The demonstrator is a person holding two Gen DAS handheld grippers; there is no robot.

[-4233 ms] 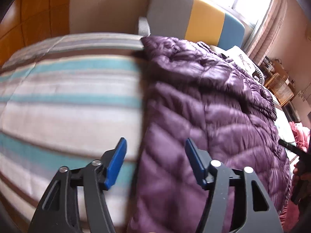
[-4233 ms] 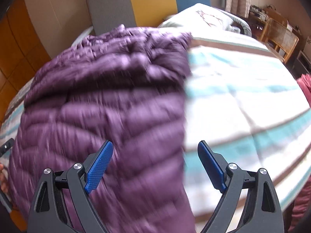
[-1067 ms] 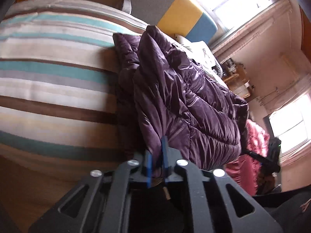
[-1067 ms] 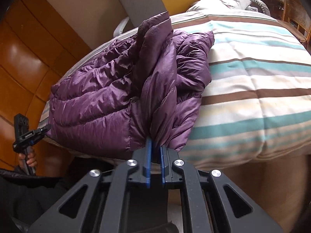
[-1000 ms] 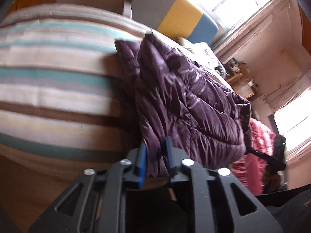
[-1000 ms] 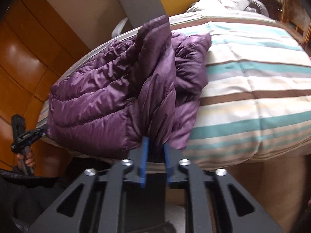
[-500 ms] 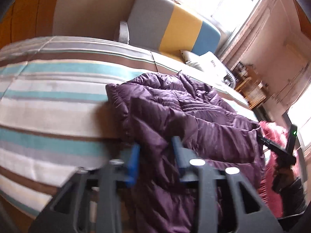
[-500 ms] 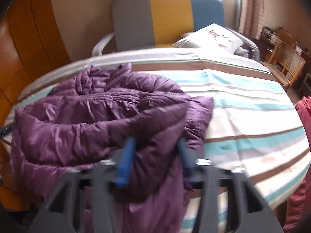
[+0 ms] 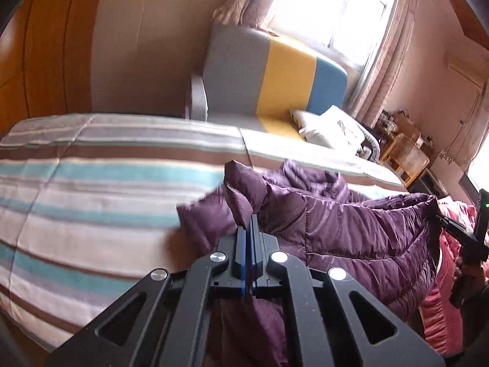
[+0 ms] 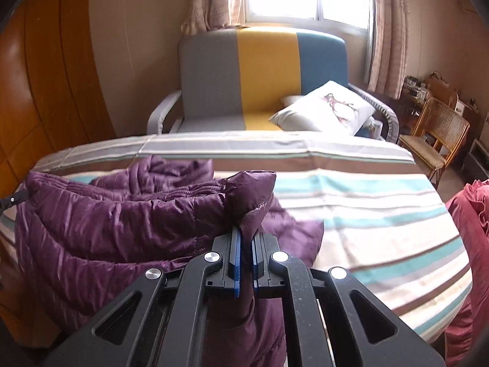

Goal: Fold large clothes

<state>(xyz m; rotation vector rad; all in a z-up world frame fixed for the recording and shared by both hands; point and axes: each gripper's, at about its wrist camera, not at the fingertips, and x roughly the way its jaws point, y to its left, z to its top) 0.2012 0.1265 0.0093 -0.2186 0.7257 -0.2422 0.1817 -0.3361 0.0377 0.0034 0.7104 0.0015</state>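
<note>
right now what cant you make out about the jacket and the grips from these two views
- Left wrist view: the purple jacket below the left hand-held gripper is hidden by the gripper body.
- Left wrist view: the jacket's near left edge is motion-blurred against the striped bedspread.
- Right wrist view: the jacket hanging under the right hand-held gripper is covered by its frame.
- Both views: which part of the jacket each gripper pinches cannot be told.

Left gripper (image 9: 248,232) and right gripper (image 10: 247,238) level, jaws clamped on fabric.
</note>
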